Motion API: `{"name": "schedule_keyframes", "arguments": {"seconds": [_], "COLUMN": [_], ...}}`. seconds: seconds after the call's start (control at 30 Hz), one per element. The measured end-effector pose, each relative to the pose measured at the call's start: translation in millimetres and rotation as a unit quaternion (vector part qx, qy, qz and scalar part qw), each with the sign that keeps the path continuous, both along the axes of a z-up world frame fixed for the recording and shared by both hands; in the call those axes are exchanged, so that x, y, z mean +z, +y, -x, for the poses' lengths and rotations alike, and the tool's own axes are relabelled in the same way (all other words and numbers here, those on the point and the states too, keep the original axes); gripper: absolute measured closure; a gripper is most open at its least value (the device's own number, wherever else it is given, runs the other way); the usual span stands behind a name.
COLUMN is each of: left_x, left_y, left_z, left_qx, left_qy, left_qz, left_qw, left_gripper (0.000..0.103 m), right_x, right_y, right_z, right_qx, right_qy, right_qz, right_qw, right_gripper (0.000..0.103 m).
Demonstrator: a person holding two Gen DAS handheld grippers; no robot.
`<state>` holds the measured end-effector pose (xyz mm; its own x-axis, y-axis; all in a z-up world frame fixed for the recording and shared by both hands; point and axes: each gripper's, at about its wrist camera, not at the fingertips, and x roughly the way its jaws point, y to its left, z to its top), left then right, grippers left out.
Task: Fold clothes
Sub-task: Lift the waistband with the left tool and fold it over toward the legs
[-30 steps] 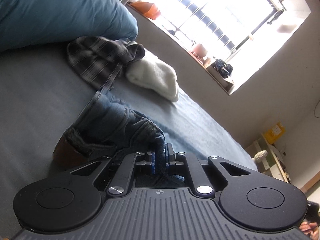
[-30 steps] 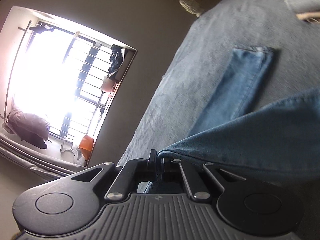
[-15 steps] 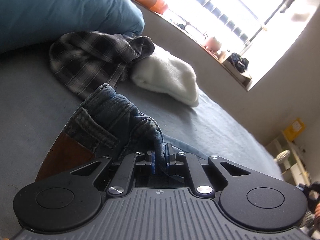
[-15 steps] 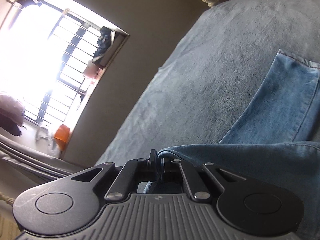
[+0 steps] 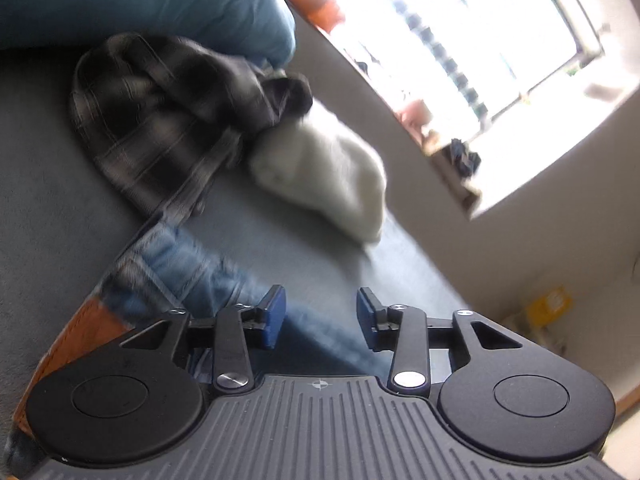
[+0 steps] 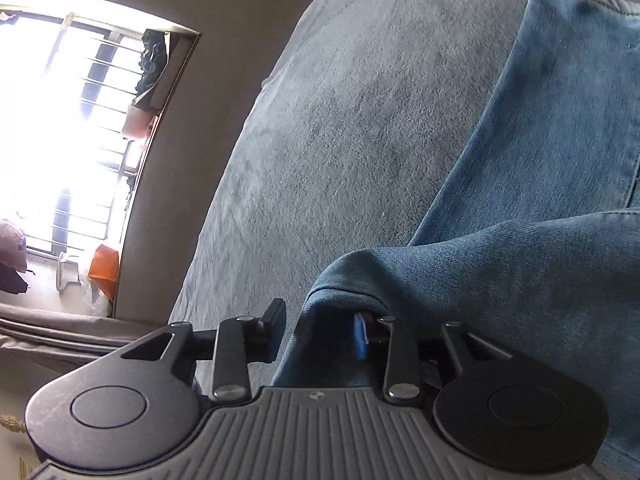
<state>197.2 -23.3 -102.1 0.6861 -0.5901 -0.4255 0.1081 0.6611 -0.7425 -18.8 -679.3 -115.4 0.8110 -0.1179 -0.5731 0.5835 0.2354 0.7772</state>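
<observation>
Bare grey bedspread (image 6: 340, 128) lies open across the right wrist frame's centre, while the plaid shirt (image 5: 160, 120) and white garment (image 5: 332, 176) crowd the left wrist frame's upper middle.

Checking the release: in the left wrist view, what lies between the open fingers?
Between the left gripper's open fingers lies jeans denim on the grey bedspread; neither pad clamps it.

We see the jeans (image 5: 188, 276) and plaid shirt (image 5: 160, 120) only as motion blur in the left wrist view. In the right wrist view, denim drapes over one finger (image 6: 361, 336) of the right gripper (image 6: 318, 334), and the frame edge cuts the jeans off.
</observation>
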Motion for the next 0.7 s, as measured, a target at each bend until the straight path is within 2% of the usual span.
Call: {"name": "schedule_keyframes", "arguments": {"seconds": [0.1,0.2,0.3,0.4,0.5,0.6,0.7], "left_x": [6.9,18.5,30.1,29.8,11.9,-17.0,-36.4], "left_y": [7.8,16.4,33.2,53.3,65.0,65.2,64.3], "left_z": [4.2,19.7,48.0,76.6,93.3,101.9,102.6], "left_qx": [0.003,-0.025,-0.062,-0.087,-0.101,-0.092,-0.061], "left_qy": [0.002,0.000,-0.006,0.000,0.035,0.080,0.089], "left_qz": [0.017,0.008,-0.016,-0.021,-0.017,-0.008,0.010], "left_qw": [0.9999,0.9997,0.9979,0.9959,0.9941,0.9925,0.9941], "left_gripper": [0.062,0.061,0.055,0.046,0.045,0.045,0.045], "right_x": [0.9,2.2,15.0,22.6,21.2,6.0,-27.6], "right_y": [1.8,3.8,11.1,28.2,56.3,98.0,143.7], "right_z": [9.0,18.4,39.3,58.9,70.7,78.2,76.4], "right_qx": [0.000,0.001,0.012,0.048,0.107,0.153,0.163], "right_qy": [-0.005,-0.010,-0.027,-0.046,-0.064,-0.094,-0.101], "right_qz": [-0.006,-0.011,-0.011,-0.022,-0.055,-0.112,-0.175], "right_qw": [1.000,1.000,1.000,0.998,0.991,0.977,0.966], "right_gripper": [0.062,0.062,0.059,0.058,0.057,0.056,0.056]}}
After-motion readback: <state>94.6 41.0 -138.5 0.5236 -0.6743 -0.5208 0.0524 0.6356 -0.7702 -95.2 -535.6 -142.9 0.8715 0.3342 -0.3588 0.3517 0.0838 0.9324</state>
